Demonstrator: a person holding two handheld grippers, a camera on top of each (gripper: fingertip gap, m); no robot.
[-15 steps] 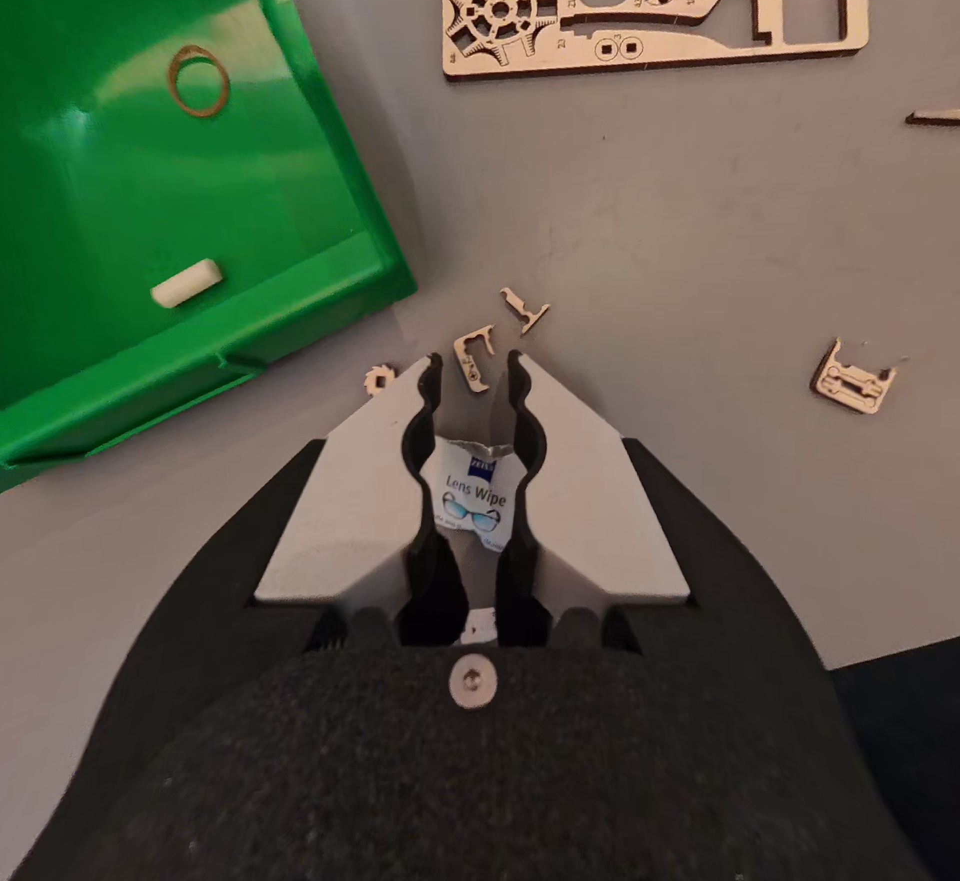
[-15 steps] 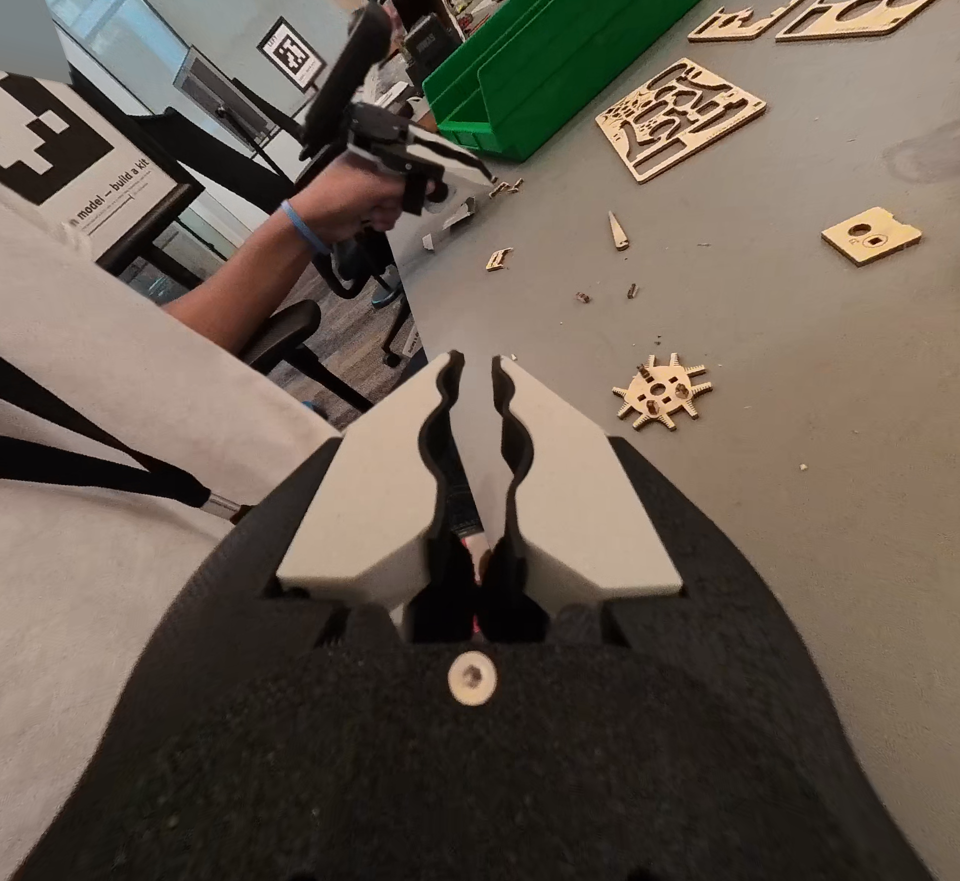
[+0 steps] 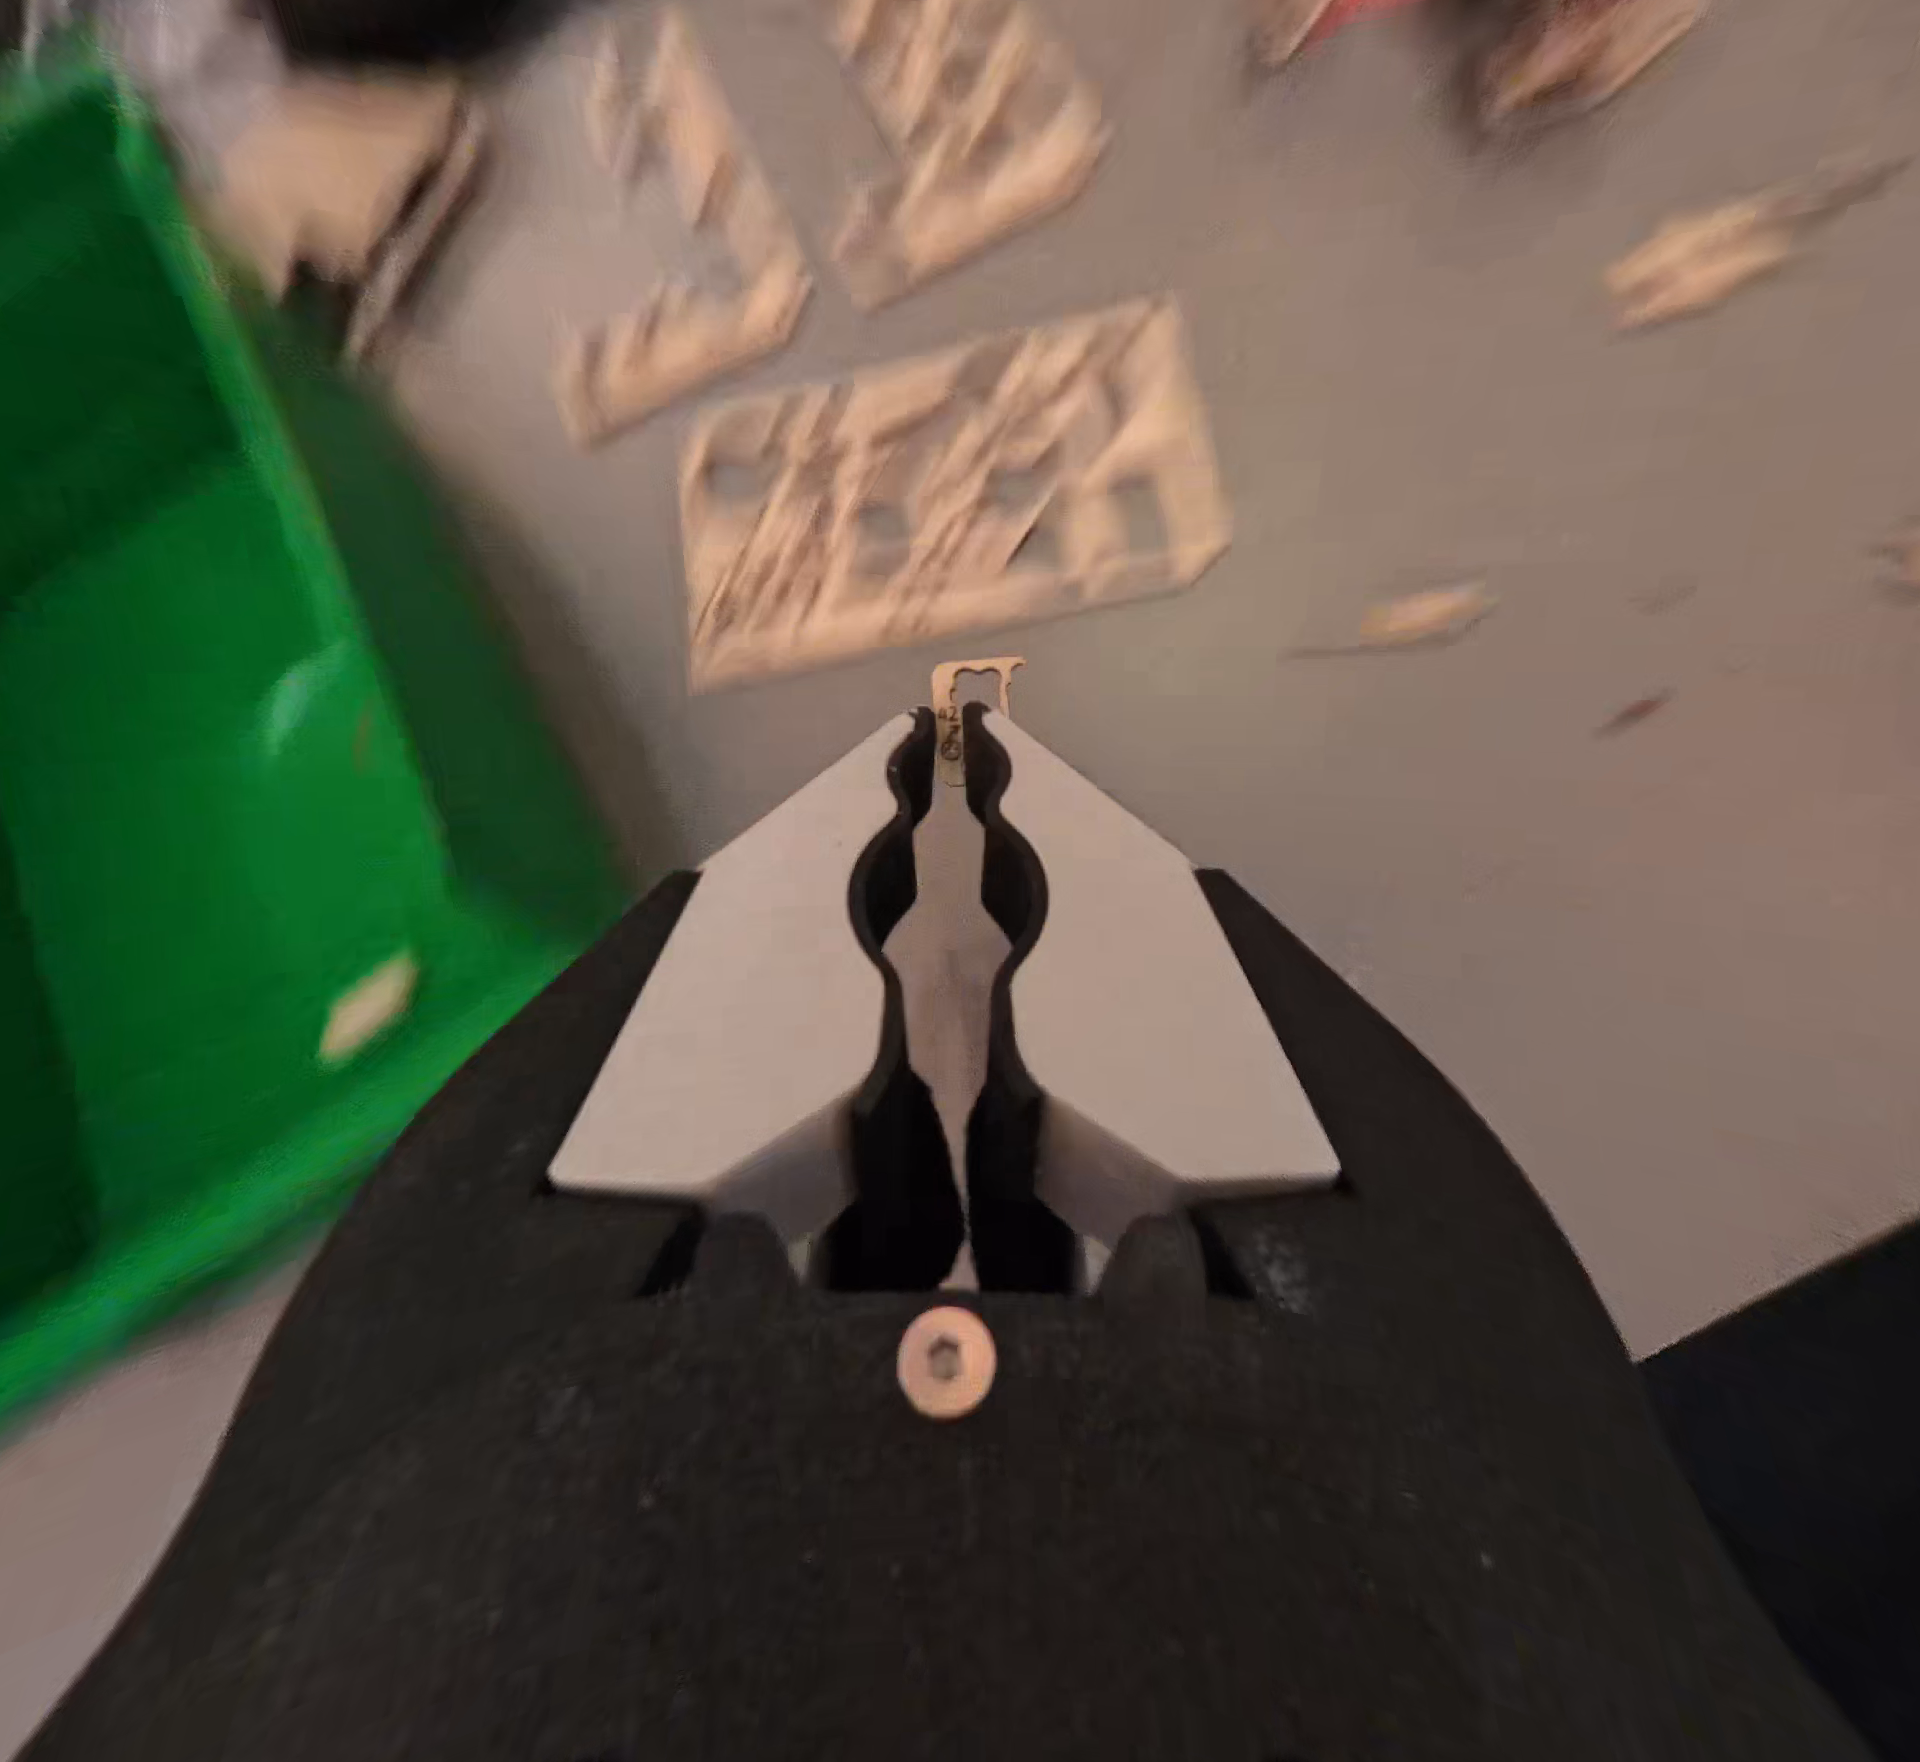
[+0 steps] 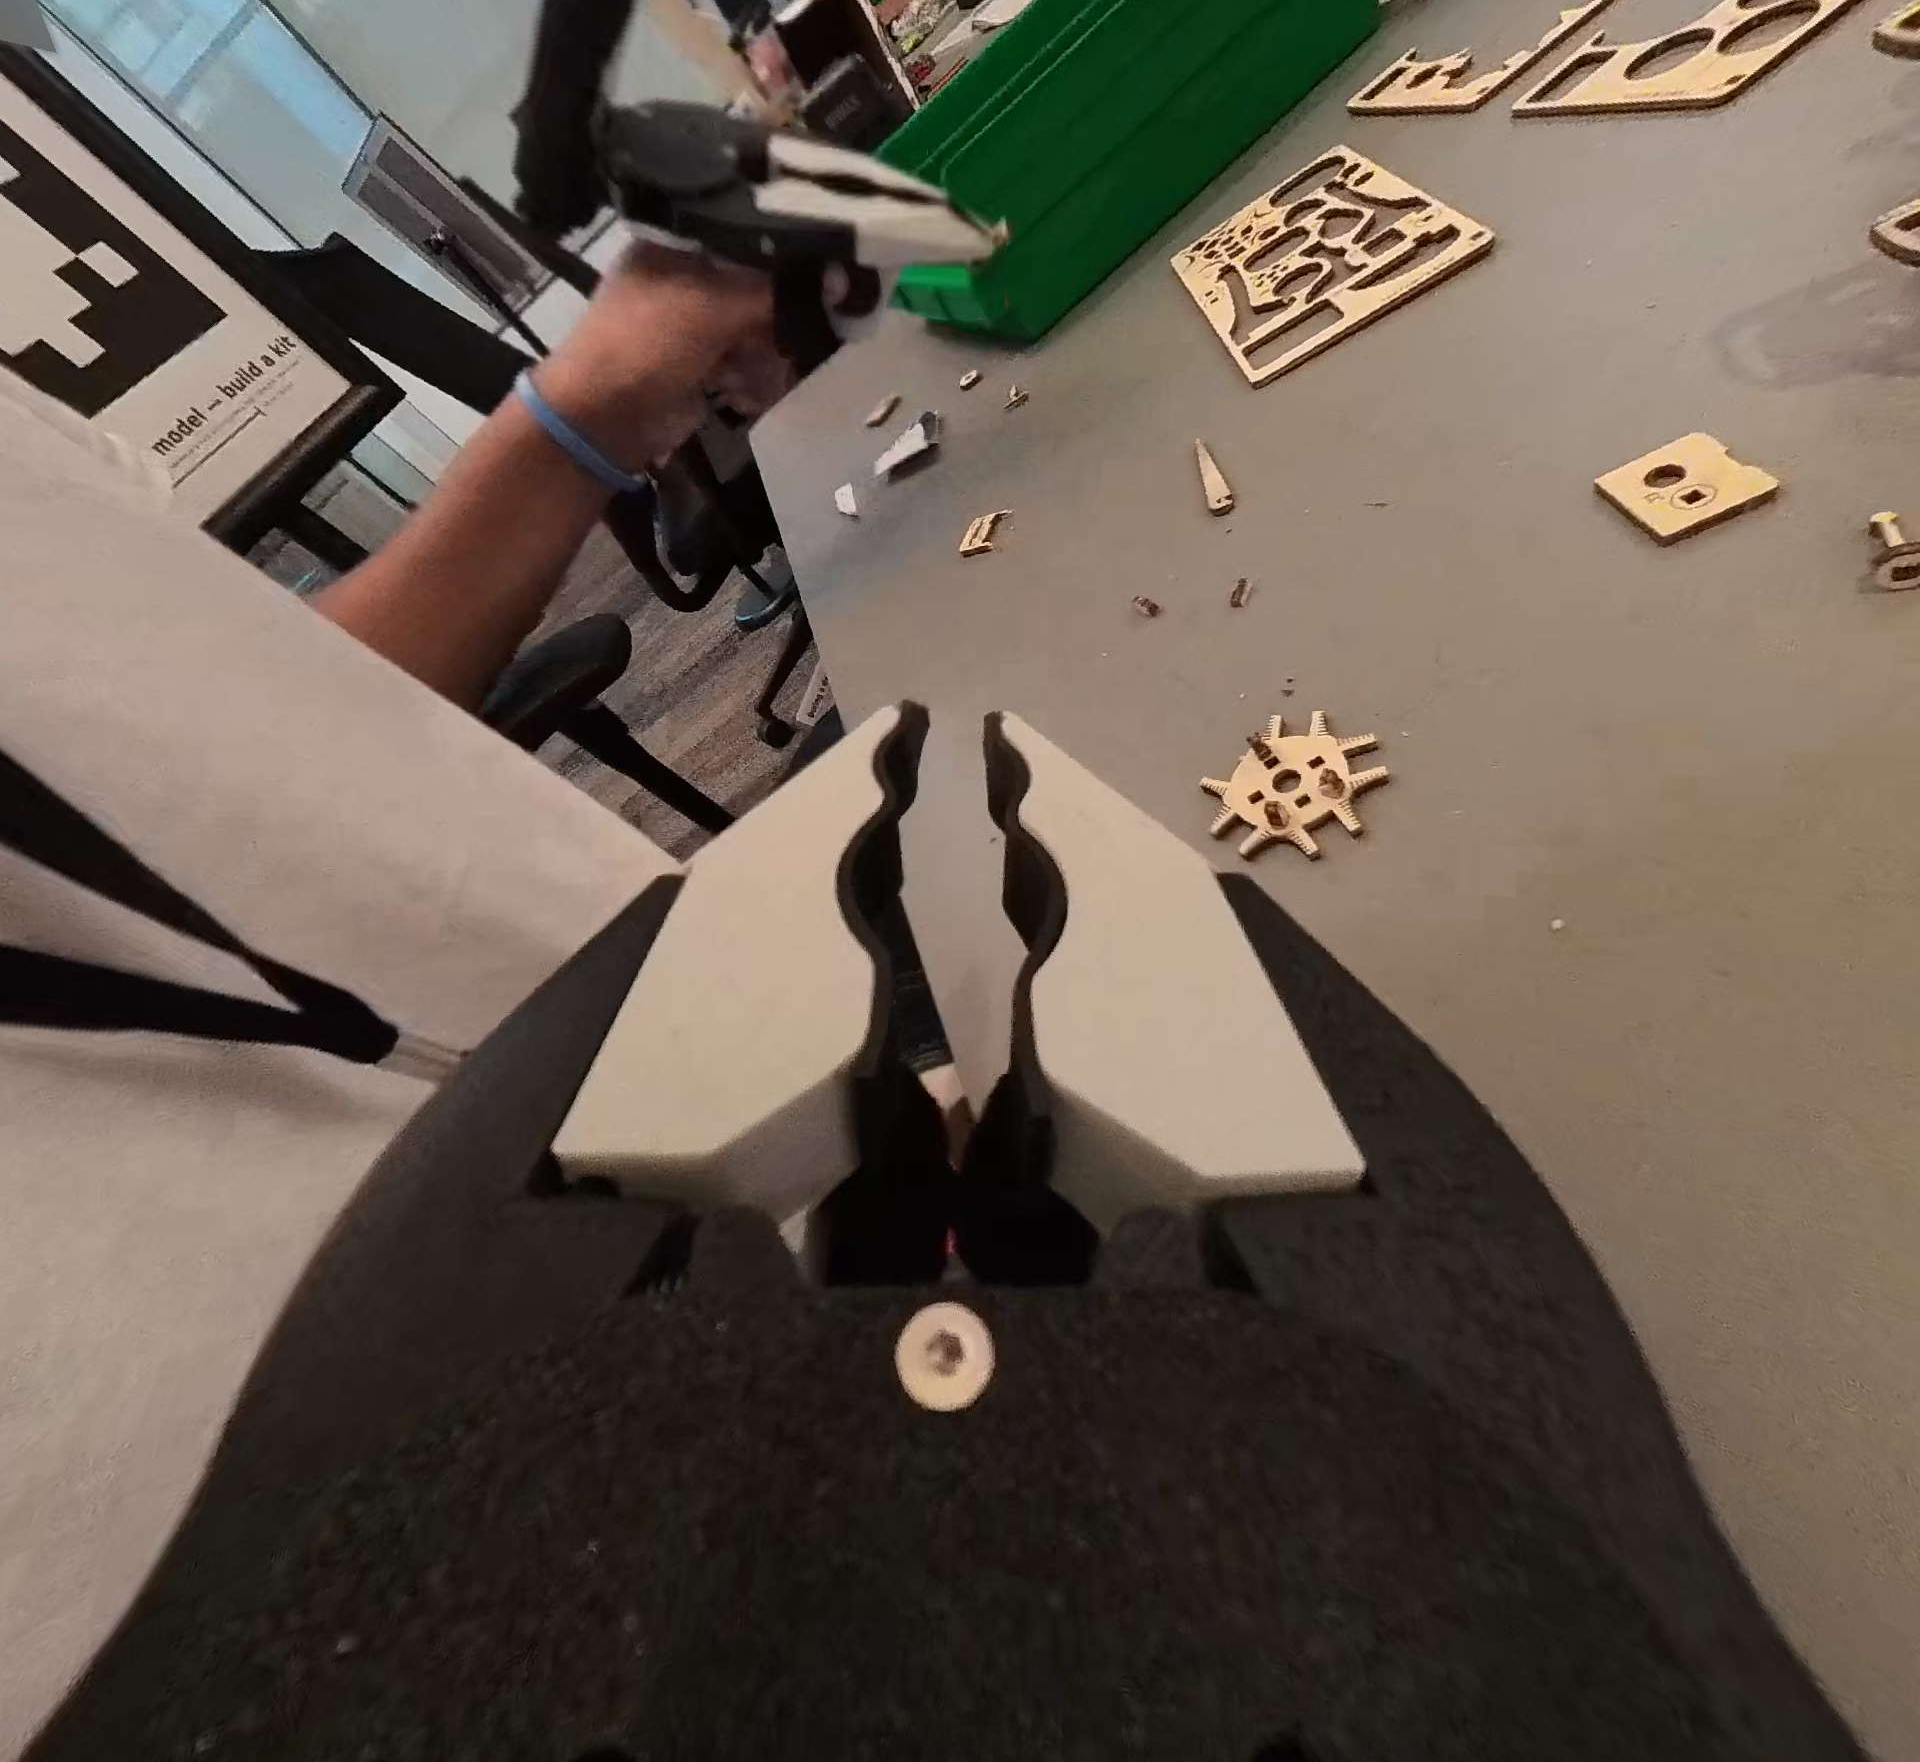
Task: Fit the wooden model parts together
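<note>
Between the fingertips of my left gripper (image 3: pixel 951 710) sits a small hooked wooden piece (image 3: pixel 971 689), pinched by its stem with the hooked end sticking out past the tips, lifted clear of the grey table (image 3: pixel 1455 881). Everything behind it is blurred: a green bin (image 3: pixel 208 673) to the left, cut-out wooden sheets (image 3: pixel 956 507) ahead. My right gripper (image 4: pixel 954 725) hangs narrowly parted and empty, with a toothed wooden gear (image 4: pixel 1294 785) flat on the table just right of its tips.

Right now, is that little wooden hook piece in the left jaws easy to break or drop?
Probably both. The hook piece looks thin with slim prongs, so it could snap. Only its stem is pinched at the left gripper tips, so it might twist or slip.
</note>
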